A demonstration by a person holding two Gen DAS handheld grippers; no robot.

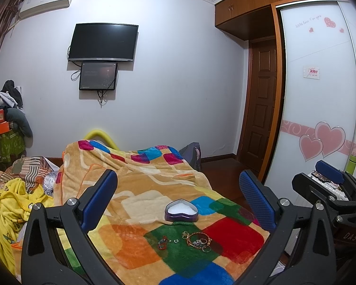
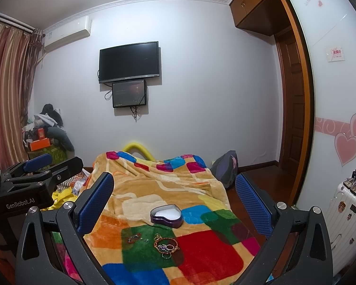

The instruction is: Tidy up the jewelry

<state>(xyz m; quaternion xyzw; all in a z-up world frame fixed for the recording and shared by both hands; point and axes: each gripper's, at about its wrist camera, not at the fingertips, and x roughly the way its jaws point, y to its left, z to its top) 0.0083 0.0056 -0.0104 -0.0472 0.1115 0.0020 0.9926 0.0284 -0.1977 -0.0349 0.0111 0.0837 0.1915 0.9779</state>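
Left wrist view: both hand-held grippers, left (image 1: 178, 199) and right (image 2: 174, 198), gape empty above the blanket (image 1: 135, 190), heart box (image 1: 181, 210) between jewelry (image 1: 196, 241) and fold.

**A lived-in home bedroom**

A bed near the cameras lies under a colourful checked blanket (image 1: 154, 185). On the far wall hang a television (image 2: 129, 62) and an air conditioner (image 2: 67, 34). Striped curtains (image 2: 7, 90) hang at left; a heart-decorated sliding wardrobe (image 1: 320, 95) stands at right beside a wooden door (image 1: 261, 109).
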